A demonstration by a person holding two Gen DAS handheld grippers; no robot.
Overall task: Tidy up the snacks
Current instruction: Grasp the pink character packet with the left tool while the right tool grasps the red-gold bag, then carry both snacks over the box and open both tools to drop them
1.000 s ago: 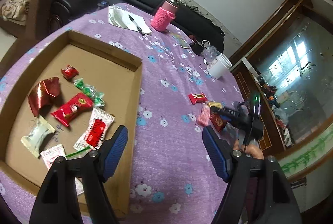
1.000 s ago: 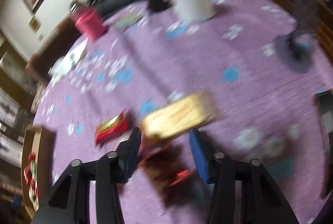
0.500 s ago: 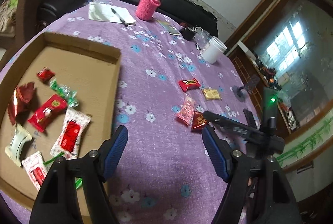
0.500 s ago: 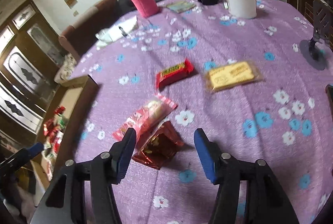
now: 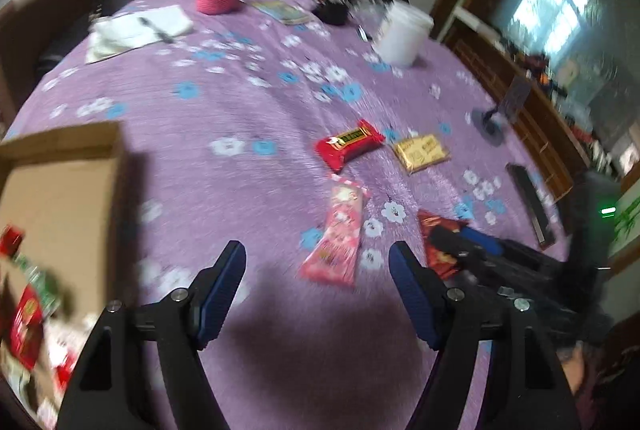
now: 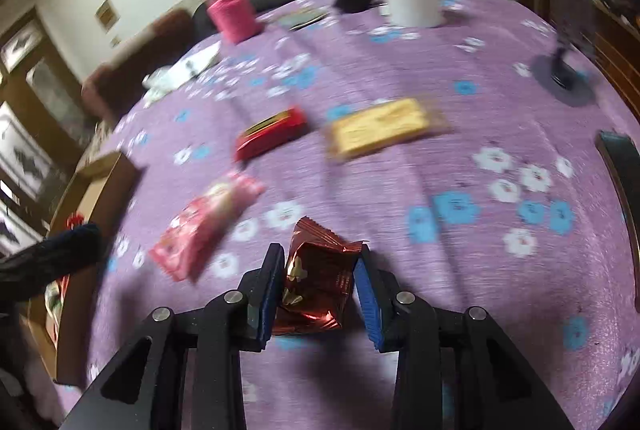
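The right gripper [image 6: 318, 262] is closing on a crumpled dark-red foil packet [image 6: 316, 282], pads pressing both sides. The left gripper [image 5: 318, 266] hovers wide open and empty, just short of the pink packet [image 5: 340, 234]. Beyond the pink packet lie a red bar [image 5: 348, 146] and a yellow packet [image 5: 420, 152], with bare purple tablecloth [image 5: 224, 118] between them and the cardboard tray's [image 5: 60, 166] edge, left.

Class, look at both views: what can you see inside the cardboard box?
The cardboard box holds red and green wrapped snacks near its blurred lower corner. The rest of the inside is cropped or hidden by its wall.
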